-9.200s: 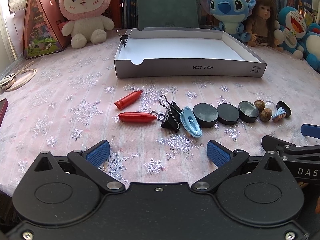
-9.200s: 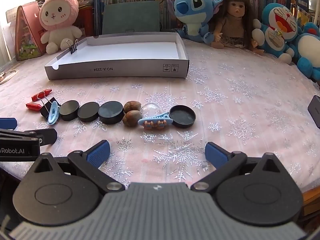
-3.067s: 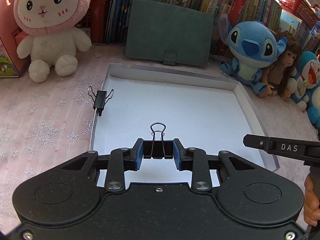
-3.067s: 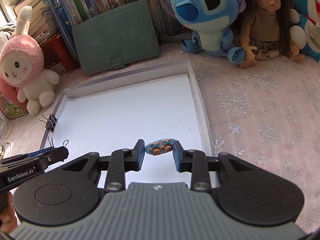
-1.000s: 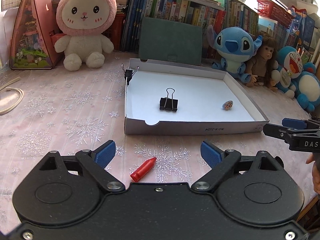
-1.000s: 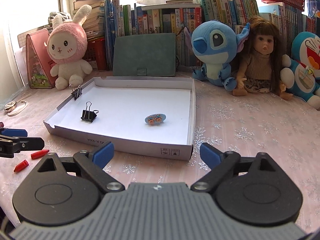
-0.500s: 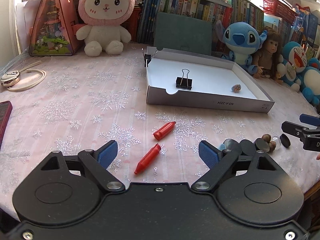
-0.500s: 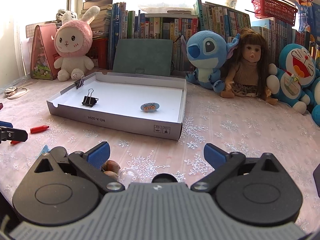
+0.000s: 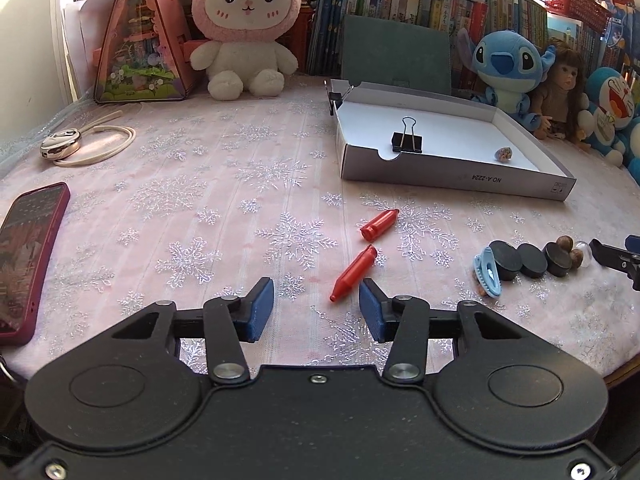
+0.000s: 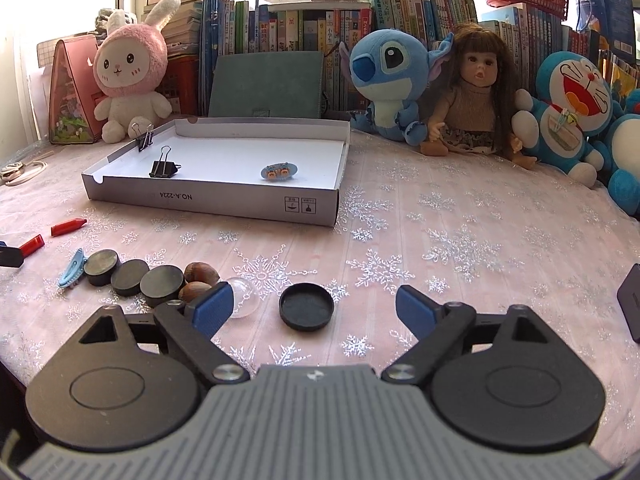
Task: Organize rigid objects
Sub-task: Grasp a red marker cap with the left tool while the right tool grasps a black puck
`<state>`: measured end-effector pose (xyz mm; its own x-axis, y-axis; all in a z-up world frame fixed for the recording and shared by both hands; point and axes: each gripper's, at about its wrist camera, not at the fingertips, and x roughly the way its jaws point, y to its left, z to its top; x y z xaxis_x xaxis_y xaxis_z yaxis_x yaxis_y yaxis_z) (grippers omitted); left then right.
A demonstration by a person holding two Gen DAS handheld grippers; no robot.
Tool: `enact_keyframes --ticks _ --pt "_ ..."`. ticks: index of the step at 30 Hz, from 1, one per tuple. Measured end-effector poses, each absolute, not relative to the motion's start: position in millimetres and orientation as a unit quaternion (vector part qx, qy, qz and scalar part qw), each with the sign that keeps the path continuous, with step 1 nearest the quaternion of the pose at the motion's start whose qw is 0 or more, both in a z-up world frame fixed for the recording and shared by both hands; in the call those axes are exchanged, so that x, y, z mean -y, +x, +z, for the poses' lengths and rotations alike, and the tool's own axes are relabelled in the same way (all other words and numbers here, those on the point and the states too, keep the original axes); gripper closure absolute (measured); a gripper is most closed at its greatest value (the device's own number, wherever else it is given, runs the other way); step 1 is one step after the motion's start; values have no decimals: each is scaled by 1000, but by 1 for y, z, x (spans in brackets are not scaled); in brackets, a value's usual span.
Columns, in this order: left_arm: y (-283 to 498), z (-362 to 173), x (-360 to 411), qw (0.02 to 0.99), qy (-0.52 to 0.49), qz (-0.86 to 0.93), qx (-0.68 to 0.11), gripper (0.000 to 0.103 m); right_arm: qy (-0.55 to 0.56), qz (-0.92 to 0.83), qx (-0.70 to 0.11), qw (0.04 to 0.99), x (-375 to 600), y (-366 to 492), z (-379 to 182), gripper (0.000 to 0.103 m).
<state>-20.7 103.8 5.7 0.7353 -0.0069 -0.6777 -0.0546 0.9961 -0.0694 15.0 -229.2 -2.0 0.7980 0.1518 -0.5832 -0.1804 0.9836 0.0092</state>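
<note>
My left gripper [image 9: 316, 310] hovers low over the pink cloth, jaws closing with nothing pressed between them. The tip of a red crayon-shaped piece [image 9: 354, 274] lies just ahead of its right finger; a second red piece [image 9: 379, 225] lies beyond. My right gripper [image 10: 314, 308] stands wide, jaws closing slightly, around a black round cap [image 10: 307, 306] that the pads do not touch. Left of the cap lie a clear ball [image 10: 244, 296], two nuts [image 10: 200, 276], three black discs [image 10: 128, 276] and a blue hair clip [image 10: 72, 274]. The white box [image 10: 208, 200] holds a binder clip [image 10: 163, 168] and a decorated clip [image 10: 279, 171].
A red phone [image 9: 28, 256] lies at the left table edge and a strap with a metal fob [image 9: 60, 148] behind it. Plush toys, a doll and books line the back. A dark device [image 10: 632, 304] sits at the right edge.
Both grippers have drawn back from the box and sunk toward the cloth. The left jaws have narrowed near the red piece. The black cap has come between the right fingers.
</note>
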Motion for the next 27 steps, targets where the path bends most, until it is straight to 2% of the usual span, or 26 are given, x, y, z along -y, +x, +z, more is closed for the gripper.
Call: enact_keyframes --ticks 19,22,27 --pt "-8 3 -115 935 -30 46 -351 59 -60 86 -303 947 212 12 -10 30" --pt "-12 6 -112 938 -37 33 -343 53 -60 85 -302 948 212 12 -11 34" --pt "-21 10 -98 945 -25 11 -326 37 -57 85 -303 947 212 12 -12 38"
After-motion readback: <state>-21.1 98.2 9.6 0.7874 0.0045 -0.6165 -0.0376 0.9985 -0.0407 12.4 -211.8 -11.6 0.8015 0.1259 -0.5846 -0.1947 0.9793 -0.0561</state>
